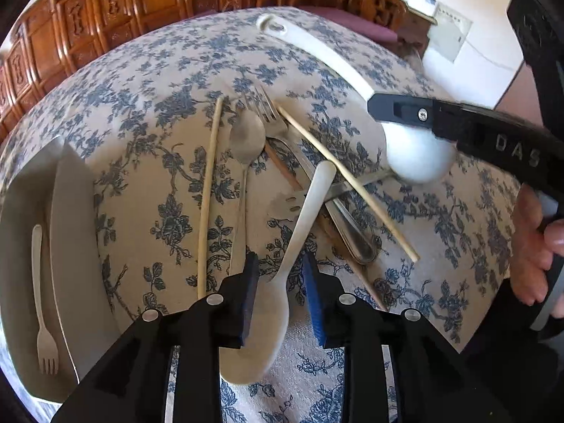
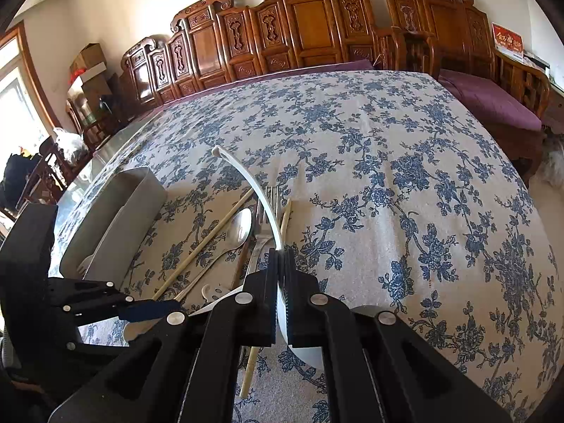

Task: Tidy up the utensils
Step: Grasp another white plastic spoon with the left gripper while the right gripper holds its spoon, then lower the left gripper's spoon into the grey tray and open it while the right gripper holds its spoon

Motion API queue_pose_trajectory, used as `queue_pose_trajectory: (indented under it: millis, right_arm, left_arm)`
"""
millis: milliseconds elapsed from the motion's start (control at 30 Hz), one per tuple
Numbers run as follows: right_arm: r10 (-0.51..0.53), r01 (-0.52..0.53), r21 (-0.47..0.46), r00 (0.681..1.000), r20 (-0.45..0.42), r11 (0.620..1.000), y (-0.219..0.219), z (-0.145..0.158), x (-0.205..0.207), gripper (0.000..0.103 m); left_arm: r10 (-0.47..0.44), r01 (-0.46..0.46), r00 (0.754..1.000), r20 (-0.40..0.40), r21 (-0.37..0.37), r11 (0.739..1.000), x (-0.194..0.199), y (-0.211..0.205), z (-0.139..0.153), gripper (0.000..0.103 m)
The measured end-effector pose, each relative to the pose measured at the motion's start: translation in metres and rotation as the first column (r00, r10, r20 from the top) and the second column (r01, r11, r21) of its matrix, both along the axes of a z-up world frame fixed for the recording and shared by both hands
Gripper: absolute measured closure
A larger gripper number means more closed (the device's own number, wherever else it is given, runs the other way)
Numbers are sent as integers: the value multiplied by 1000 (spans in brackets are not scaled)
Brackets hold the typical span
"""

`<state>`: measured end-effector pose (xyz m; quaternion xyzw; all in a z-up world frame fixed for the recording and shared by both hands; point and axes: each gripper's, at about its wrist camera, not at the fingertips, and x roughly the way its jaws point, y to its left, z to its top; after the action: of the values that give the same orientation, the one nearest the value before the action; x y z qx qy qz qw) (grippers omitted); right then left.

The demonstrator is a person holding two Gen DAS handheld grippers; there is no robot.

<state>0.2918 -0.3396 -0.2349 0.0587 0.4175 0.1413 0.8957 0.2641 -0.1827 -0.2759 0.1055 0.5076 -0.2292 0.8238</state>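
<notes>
A pile of utensils lies on the floral tablecloth: a metal spoon (image 1: 246, 141), metal forks (image 1: 269, 109), chopsticks (image 1: 208, 190) and a small white plastic spoon (image 1: 303, 222). My left gripper (image 1: 280, 275) is open, its blue pads either side of the white spoon's neck. My right gripper (image 2: 281, 257) is shut on a large white ladle (image 2: 253, 183), which also shows in the left wrist view (image 1: 317, 53), with its bowl (image 1: 417, 158) lifted a little over the pile. A white divided tray (image 1: 70, 211) at the left holds a white plastic fork (image 1: 44, 317).
The tray also shows in the right wrist view (image 2: 116, 211). Carved wooden benches (image 2: 310, 21) with purple cushions line the table's far side. The tablecloth (image 2: 405, 176) stretches wide to the right of the pile.
</notes>
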Motion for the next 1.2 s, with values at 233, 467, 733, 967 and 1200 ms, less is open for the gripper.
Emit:
queue_pose_trajectory:
  millis: [233,467,733,967,1200]
  right_arm:
    - [4,-4,1,1000,1,1000,0,-1,1,98]
    - [11,-11,-6,1000,0,1000,3,-1,1,98]
    - [24,-24,14,1000,6,1000,9,3,-2,98]
    - [45,-46,28,999,22,999,21,13,-9,98]
    - [86,-88,43,995,43,995,41,26,-17,98]
  left_arm:
    - [-22,22,1000,16,27,999,-2,-6,0,97]
    - [29,-29,1000,7,-10,1000,-4,8,9,97]
    - [85,-81,995,59,-71,994,-9,26,42,97]
    - [146,-136,985,96,-105,985,-8,51,67,97]
    - [229,-212,967,115,-142,967,2,91,86,97]
